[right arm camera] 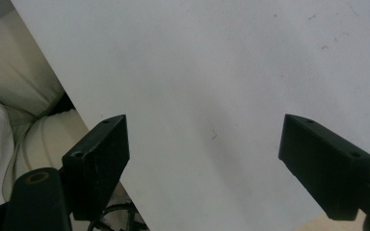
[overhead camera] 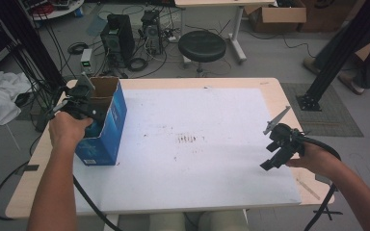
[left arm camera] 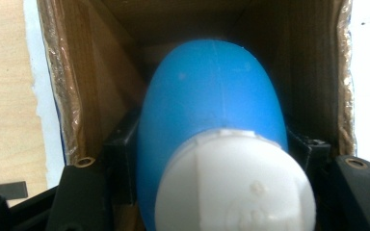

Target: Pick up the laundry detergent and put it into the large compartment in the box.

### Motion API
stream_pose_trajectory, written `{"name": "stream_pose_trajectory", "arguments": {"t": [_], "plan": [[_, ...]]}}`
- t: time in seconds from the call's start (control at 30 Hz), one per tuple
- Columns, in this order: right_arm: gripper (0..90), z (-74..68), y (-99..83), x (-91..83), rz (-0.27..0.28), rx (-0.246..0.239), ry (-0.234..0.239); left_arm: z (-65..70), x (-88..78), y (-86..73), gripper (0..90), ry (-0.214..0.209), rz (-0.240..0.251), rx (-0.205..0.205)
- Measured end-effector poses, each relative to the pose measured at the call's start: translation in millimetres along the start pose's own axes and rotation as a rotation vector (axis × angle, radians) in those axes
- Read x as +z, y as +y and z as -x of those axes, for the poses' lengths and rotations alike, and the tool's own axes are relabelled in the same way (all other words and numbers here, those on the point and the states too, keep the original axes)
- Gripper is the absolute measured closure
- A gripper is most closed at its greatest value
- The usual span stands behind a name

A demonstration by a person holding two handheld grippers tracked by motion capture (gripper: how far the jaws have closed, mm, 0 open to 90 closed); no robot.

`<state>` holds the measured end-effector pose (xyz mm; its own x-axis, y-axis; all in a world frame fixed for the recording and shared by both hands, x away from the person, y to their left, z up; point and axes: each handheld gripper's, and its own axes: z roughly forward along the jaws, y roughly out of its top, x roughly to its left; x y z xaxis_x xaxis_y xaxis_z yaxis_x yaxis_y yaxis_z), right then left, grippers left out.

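My left gripper [left arm camera: 212, 159] is clamped on a blue bottle [left arm camera: 212, 120] with a white cap [left arm camera: 233, 187], and the whole matter turns on how that bottle sits against the open cardboard box [left arm camera: 67, 72] in front of it. In the left gripper view the bottle's long axis runs straight ahead of the jaws, cap toward me and rounded blue end pointing away into the brown interior, with the box walls standing to either side of the jaws. So the box lies directly ahead along the bottle's own line, and I judge the coming move to be either a further push in or a release. From the high view the left gripper [overhead camera: 79, 98] sits at the mouth of the blue box [overhead camera: 107, 126], which stands at the near left of the white mat [overhead camera: 197, 144]; this hand is plainly the nearer one. My right gripper [right arm camera: 207, 159] is far off to the side, its jaws spread wide with nothing between them, hovering over bare mat near the edge; I see it in the high view too [overhead camera: 274, 156]. The bottle hides the bottom of the box, so I cannot tell whether the blue end touches it, or what else may lie inside.
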<state>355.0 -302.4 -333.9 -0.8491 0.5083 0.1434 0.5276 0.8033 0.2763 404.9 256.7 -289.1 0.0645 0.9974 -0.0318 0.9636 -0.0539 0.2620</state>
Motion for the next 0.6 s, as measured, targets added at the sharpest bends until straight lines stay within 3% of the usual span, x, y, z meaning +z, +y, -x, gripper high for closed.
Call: {"name": "stream_pose_trajectory", "arguments": {"t": [0.37,0.6], "plan": [[17.9,-0.9,2.2,3.2,-0.005,-0.008,0.004,-6.8,0.1,-2.1,33.4,-0.026,0.011,-0.037],[17.9,-2.4,4.7,4.0,-0.003,-0.013,0.006,-9.4,-9.1,-2.7,32.3,-0.052,0.033,-0.052]]}}
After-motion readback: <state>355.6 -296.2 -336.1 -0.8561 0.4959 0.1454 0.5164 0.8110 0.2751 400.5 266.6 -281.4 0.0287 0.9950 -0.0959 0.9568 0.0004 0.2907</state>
